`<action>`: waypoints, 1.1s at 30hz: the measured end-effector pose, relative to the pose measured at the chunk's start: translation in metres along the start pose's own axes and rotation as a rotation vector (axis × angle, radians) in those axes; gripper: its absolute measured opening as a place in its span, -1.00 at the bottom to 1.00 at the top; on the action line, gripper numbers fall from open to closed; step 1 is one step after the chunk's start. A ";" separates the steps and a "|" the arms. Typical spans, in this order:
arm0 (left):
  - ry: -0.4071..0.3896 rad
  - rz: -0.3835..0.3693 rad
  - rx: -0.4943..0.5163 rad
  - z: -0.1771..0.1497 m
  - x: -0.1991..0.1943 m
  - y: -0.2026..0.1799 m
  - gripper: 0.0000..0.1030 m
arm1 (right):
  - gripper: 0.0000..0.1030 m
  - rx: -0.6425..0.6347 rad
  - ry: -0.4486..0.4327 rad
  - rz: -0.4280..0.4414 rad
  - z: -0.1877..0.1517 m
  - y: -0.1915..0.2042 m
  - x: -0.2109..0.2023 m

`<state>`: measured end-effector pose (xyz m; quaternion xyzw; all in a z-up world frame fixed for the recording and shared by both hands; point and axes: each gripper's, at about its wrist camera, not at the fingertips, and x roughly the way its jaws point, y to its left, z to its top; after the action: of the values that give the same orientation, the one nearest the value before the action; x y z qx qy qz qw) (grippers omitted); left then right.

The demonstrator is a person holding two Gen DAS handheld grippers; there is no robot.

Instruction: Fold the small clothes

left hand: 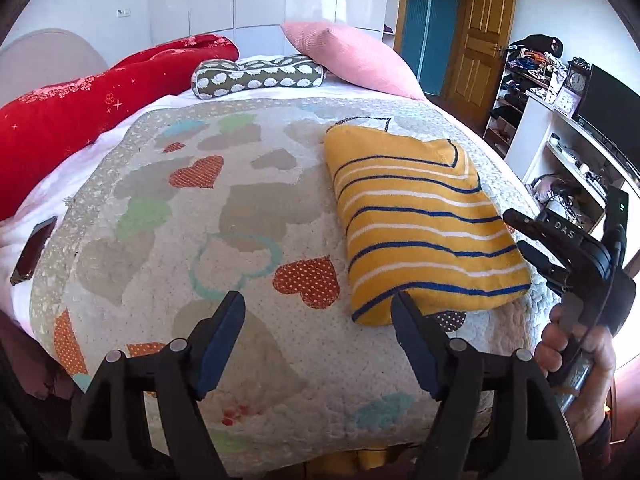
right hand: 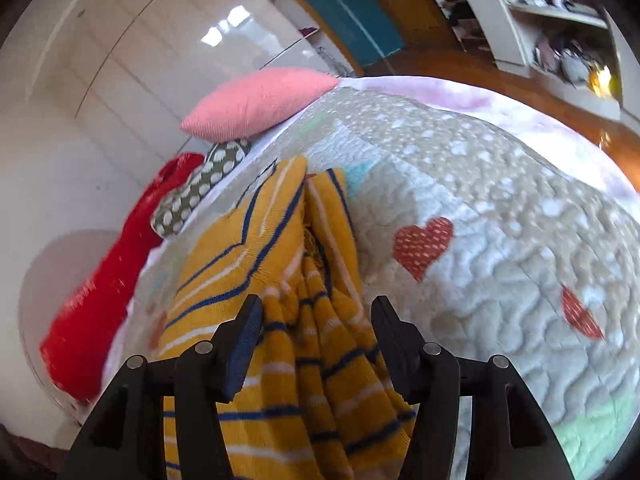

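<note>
Nearest the left wrist camera, the left gripper (left hand: 318,312) hangs over the heart-patterned quilt (left hand: 248,208) with its jaws spread wide and nothing between them; only bare quilt shows in the gap. Its right-hand fingertip sits just beside, perhaps touching, the near corner of the folded yellow striped garment (left hand: 420,216), which lies flat on the quilt ahead and to the right of this gripper, a neat rectangle with blue and white stripes. Beyond the garment's far side, the right gripper (left hand: 520,232) reaches in from the right, gripped by a person's hand (left hand: 576,360), its fingertips at the garment's right edge. In the right wrist view, the right gripper (right hand: 316,316) stands released, its jaws parted with loose folds of the yellow striped garment (right hand: 280,280) running up between them; the pads do not appear to press on the cloth, though the picture is blurred. Far ahead of the left gripper lie a pink pillow (left hand: 352,56), a dotted bolster (left hand: 256,74) and, to the far left, a red blanket (left hand: 80,108). A dark phone (left hand: 34,250) rests at the quilt's left edge, well apart from the garment.
</note>
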<state>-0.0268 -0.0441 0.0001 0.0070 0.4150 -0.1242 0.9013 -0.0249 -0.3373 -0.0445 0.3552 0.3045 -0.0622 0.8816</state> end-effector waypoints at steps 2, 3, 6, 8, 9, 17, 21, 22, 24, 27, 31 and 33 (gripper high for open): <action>0.031 -0.015 0.004 -0.003 0.007 -0.003 0.45 | 0.19 0.020 -0.039 -0.034 -0.008 -0.008 -0.017; 0.041 -0.014 0.012 -0.005 0.009 -0.006 0.45 | 0.19 0.018 -0.046 -0.046 -0.010 -0.009 -0.021; 0.047 -0.005 0.034 -0.009 0.010 -0.010 0.45 | 0.19 0.016 -0.053 -0.054 -0.013 -0.010 -0.027; 0.044 0.002 0.044 -0.010 0.008 -0.012 0.45 | 0.19 0.014 -0.050 -0.054 -0.014 -0.009 -0.026; 0.040 0.006 0.049 -0.010 0.007 -0.013 0.45 | 0.19 0.013 -0.046 -0.053 -0.015 -0.008 -0.025; 0.049 0.011 0.061 -0.013 0.010 -0.016 0.45 | 0.19 0.008 -0.022 -0.055 -0.030 -0.009 -0.020; 0.068 0.008 0.054 -0.015 0.016 -0.016 0.45 | 0.19 0.001 -0.023 -0.060 -0.033 -0.010 -0.019; 0.072 0.008 0.052 -0.015 0.017 -0.016 0.45 | 0.19 -0.001 -0.024 -0.060 -0.033 -0.011 -0.019; 0.081 0.003 0.047 -0.016 0.019 -0.015 0.45 | 0.19 -0.007 -0.025 -0.064 -0.034 -0.011 -0.018; 0.090 -0.011 0.039 -0.015 0.022 -0.014 0.45 | 0.19 -0.012 -0.024 -0.068 -0.035 -0.011 -0.017; 0.084 -0.054 0.031 0.004 0.024 -0.007 0.45 | 0.20 0.004 -0.024 -0.027 -0.036 -0.012 -0.022; 0.064 -0.084 0.006 0.027 0.025 0.003 0.45 | 0.24 0.032 -0.005 0.058 -0.030 -0.014 -0.027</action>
<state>0.0097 -0.0499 -0.0006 -0.0039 0.4430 -0.1631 0.8815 -0.0663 -0.3300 -0.0540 0.3777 0.2907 -0.0425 0.8781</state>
